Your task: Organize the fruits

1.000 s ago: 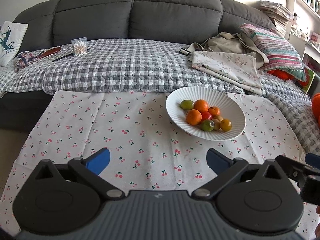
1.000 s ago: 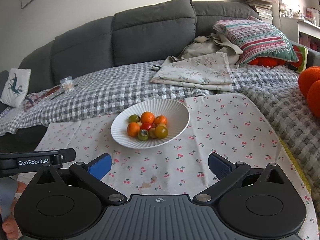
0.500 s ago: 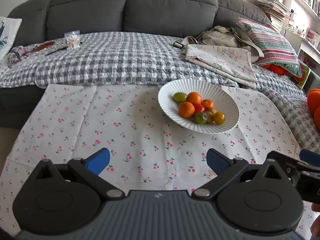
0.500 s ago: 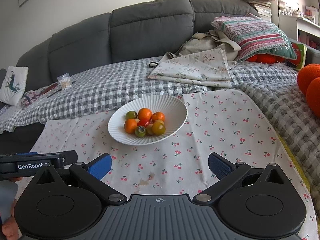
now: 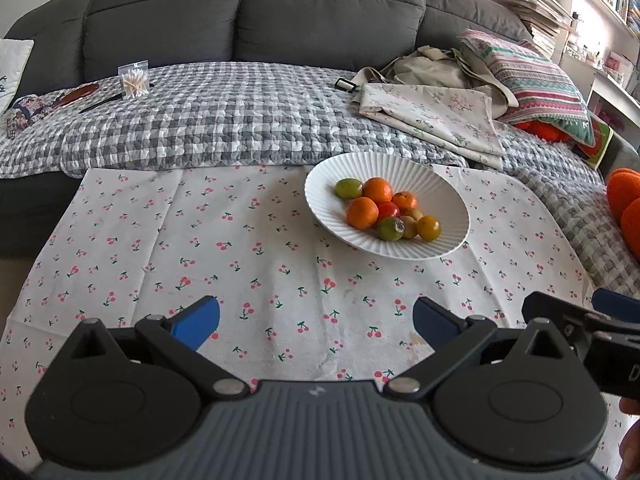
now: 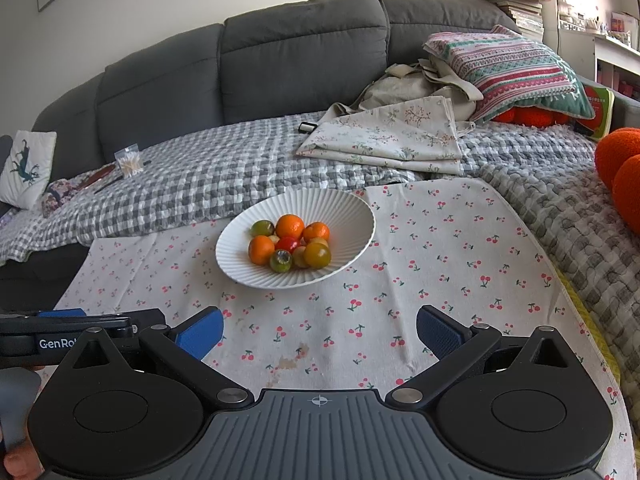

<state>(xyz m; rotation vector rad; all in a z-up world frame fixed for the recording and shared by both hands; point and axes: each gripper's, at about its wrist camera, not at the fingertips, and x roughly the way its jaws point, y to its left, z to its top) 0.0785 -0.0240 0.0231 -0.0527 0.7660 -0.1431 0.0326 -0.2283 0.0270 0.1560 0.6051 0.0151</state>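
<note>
A white ribbed bowl (image 5: 448, 200) (image 6: 352, 216) sits on a cherry-print cloth (image 5: 240, 248) (image 6: 440, 248). It holds several small fruits: oranges (image 5: 362, 213) (image 6: 290, 226), a red one (image 5: 388, 210) (image 6: 287, 244), green ones (image 5: 348, 188) (image 6: 280, 261) and a yellow-brown one (image 5: 428, 227) (image 6: 317, 255). My left gripper (image 5: 316, 322) is open and empty, low over the cloth, short of the bowl. My right gripper (image 6: 320, 330) is open and empty, also short of the bowl. The two grippers are side by side.
A grey sofa (image 5: 256, 12) with a checked blanket (image 5: 224, 120) lies behind the cloth. On it are folded floral fabric (image 5: 432, 116), a striped pillow (image 5: 528, 76), a cotton-swab box (image 5: 134, 78) and orange plush balls (image 6: 620, 168) at right.
Both grippers have moved forward towards the bowl, which looks nearer and larger. Both stay open and empty. The fruits have not moved.
</note>
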